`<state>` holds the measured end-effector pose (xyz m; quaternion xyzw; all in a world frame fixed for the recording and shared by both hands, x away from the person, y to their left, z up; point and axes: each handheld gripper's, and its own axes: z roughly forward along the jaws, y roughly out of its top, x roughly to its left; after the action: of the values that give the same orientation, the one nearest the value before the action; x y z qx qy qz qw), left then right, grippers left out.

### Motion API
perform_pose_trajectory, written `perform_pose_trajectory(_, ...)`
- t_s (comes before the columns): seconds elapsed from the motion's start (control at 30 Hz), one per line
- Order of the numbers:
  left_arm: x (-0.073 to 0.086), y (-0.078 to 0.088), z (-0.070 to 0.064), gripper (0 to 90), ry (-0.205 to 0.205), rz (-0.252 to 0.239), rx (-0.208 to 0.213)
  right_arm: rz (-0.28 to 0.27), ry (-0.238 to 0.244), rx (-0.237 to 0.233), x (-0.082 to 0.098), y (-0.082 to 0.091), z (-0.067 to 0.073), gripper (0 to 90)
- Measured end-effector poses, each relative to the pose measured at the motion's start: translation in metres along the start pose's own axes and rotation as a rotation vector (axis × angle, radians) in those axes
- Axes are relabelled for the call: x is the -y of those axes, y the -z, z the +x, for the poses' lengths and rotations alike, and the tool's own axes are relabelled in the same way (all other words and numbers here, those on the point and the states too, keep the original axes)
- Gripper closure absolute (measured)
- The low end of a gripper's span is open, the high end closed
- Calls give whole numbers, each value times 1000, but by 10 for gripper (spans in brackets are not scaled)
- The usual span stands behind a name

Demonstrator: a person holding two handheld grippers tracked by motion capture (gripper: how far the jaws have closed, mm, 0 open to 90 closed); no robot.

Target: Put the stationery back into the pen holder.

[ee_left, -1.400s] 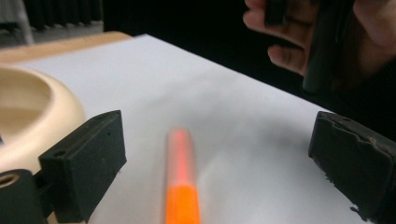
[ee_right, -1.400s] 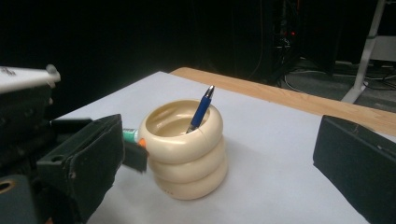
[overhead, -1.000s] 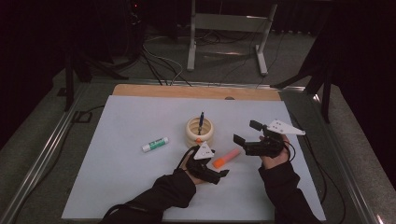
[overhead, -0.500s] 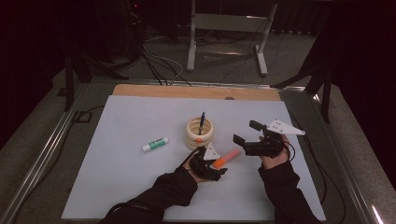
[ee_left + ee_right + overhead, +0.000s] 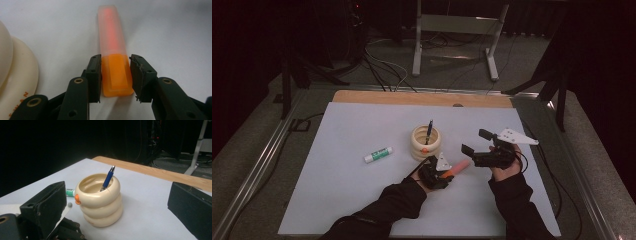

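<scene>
Lying on the bench (image 5: 362, 130) just right of the holder (image 5: 426, 142), the light, stiff, slippery highlighter (image 5: 113, 53) is flanked at its orange end by the left tongs (image 5: 115, 75), just closing and seemingly touching; the right tongs (image 5: 476, 141) are held open, empty.

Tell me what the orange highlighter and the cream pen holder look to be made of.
Highlighter: plastic, it seems; the cap is frosted and translucent, the red tip glowing through, while the orange body is opaque and smooth. Pen holder: probably glossy plastic or glazed ceramic; its stacked cream rings carry soft highlights, and the look does not settle which.
</scene>
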<state>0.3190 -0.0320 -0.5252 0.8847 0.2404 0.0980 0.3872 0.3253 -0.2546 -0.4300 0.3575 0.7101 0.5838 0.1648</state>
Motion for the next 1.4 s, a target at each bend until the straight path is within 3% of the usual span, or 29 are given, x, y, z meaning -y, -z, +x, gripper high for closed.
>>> perform_pose_trajectory(0.23, 0, 0, 0, 658, -4, -1, 4, 1, 0, 1, 1, -1, 0, 18)
perform_pose_trajectory(0.3, 0, 1, -2, 659, -22, -1, 11, 0, 1, -1, 1, -1, 0, 18)
perform_pose_trajectory(0.67, -6, 24, 2, 660, -34, -28, 39, -5, 2, 3, -1, 1, 0, 19)
perform_pose_trajectory(1.17, 0, 40, 2, 661, -55, -17, 45, -7, 5, -3, 0, 0, 2, 19)
perform_pose_trajectory(1.33, -1, 49, 5, 661, -50, -18, 50, -24, 64, 8, -2, 2, 6, 39)
perform_pose_trajectory(1.4, -1, 53, 6, 661, -54, -11, 49, -21, 139, 13, -4, 1, 12, 27)
